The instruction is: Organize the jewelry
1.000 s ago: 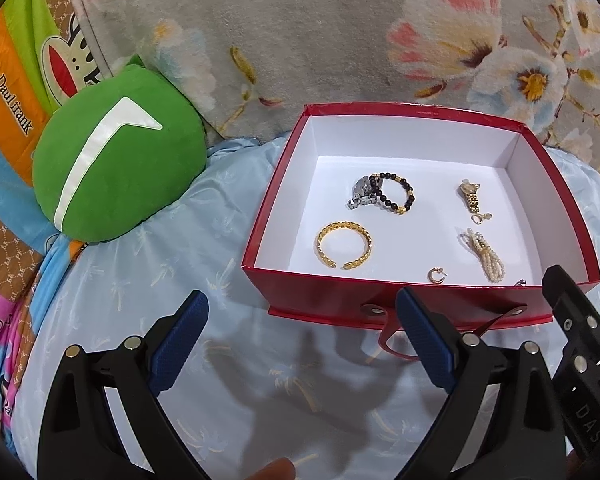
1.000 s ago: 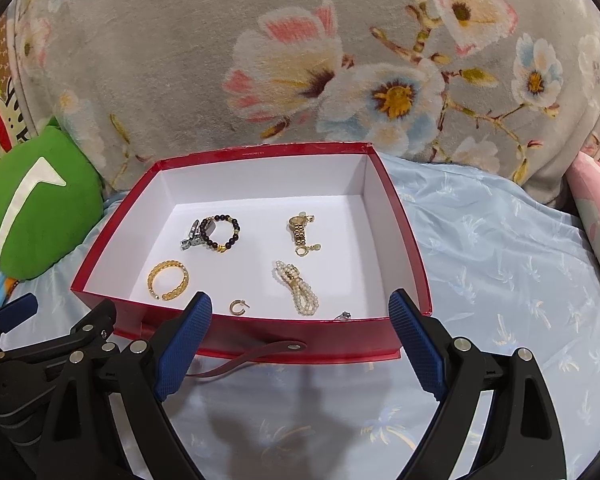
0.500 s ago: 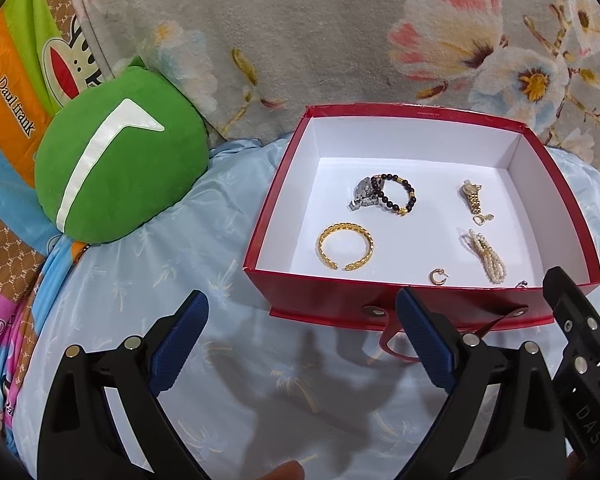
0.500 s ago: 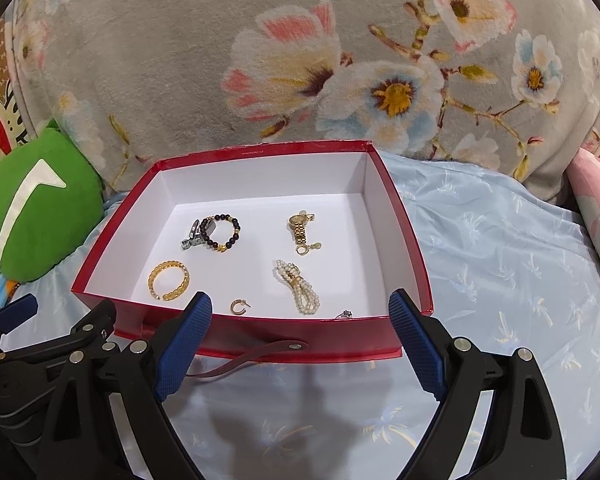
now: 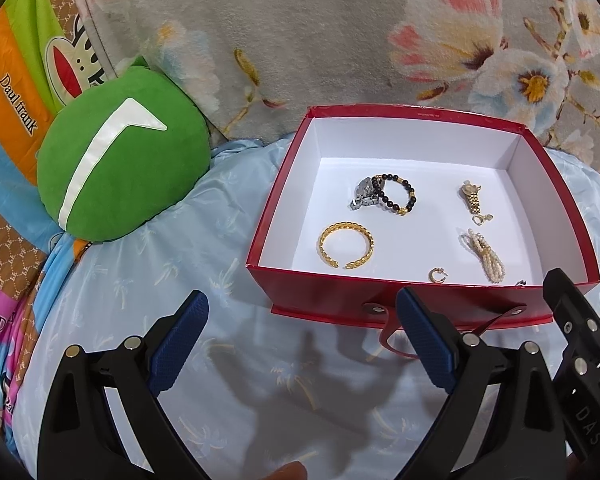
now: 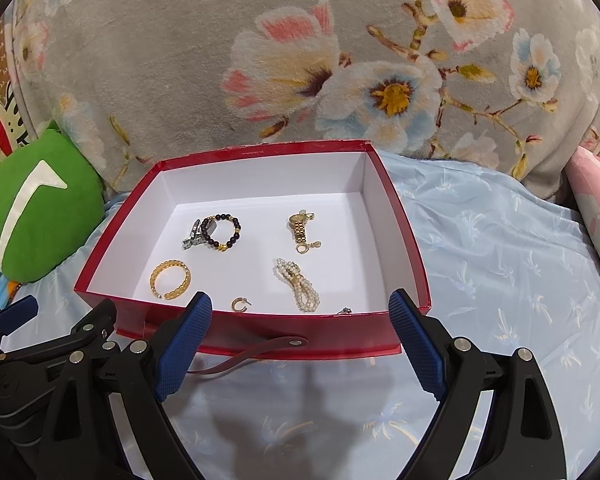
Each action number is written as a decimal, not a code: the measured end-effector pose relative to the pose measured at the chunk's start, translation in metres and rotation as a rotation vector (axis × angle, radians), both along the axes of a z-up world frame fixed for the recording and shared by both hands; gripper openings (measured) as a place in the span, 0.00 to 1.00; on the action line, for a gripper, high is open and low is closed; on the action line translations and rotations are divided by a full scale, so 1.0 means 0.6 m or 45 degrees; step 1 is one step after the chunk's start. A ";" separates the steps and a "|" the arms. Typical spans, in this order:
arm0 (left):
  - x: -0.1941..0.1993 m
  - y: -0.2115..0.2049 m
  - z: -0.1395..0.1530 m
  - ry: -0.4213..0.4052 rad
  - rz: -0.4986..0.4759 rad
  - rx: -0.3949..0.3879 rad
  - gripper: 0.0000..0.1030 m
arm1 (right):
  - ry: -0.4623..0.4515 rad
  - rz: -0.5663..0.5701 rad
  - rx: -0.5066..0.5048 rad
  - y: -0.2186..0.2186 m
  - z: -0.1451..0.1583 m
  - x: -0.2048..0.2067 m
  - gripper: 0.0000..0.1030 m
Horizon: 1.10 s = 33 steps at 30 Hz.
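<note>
An open red box (image 5: 452,307) (image 6: 260,338) with a white inside sits on the light blue bedsheet. In it lie a gold cuff bracelet (image 5: 346,245) (image 6: 170,279), a black bead bracelet (image 5: 396,199) (image 6: 224,232) touching a silver clasp piece (image 5: 363,194), a gold watch (image 5: 473,196) (image 6: 300,226), a pearl strand (image 5: 485,255) (image 6: 300,286) and a small gold hoop (image 5: 437,275) (image 6: 240,304). My left gripper (image 5: 302,336) is open and empty in front of the box's left corner. My right gripper (image 6: 300,338) is open and empty at the box's front wall.
A round green cushion (image 5: 120,172) (image 6: 36,208) lies left of the box. A grey floral blanket (image 6: 300,60) rises behind it. A pink pillow (image 6: 596,216) is at the far right. A red strap (image 6: 252,354) hangs from the box's front.
Both grippers have hardly moved; the view has shifted very slightly. The jewelry in the box lies as before.
</note>
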<state>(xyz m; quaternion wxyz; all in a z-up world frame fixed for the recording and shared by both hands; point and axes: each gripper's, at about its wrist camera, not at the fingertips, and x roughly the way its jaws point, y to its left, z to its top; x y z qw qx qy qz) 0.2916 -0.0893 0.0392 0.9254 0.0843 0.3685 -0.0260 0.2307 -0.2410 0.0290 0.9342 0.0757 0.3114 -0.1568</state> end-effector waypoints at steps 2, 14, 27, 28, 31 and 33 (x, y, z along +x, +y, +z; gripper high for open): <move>0.000 0.000 0.000 -0.001 0.000 0.001 0.90 | 0.000 0.000 0.000 0.001 0.000 0.000 0.85; -0.003 0.001 0.002 -0.005 0.004 0.002 0.90 | -0.001 -0.001 -0.003 0.003 -0.001 -0.001 0.85; -0.003 0.002 0.003 -0.006 -0.001 0.003 0.90 | 0.000 -0.001 -0.002 0.006 -0.001 -0.003 0.85; -0.004 0.002 0.004 -0.013 -0.003 0.007 0.90 | -0.001 -0.001 -0.002 0.006 -0.001 -0.002 0.85; -0.003 0.003 0.006 -0.020 -0.012 0.010 0.89 | -0.003 -0.003 0.000 0.005 -0.001 -0.001 0.85; 0.000 0.003 0.006 -0.020 -0.019 0.005 0.89 | -0.001 -0.003 -0.001 0.006 -0.002 -0.001 0.85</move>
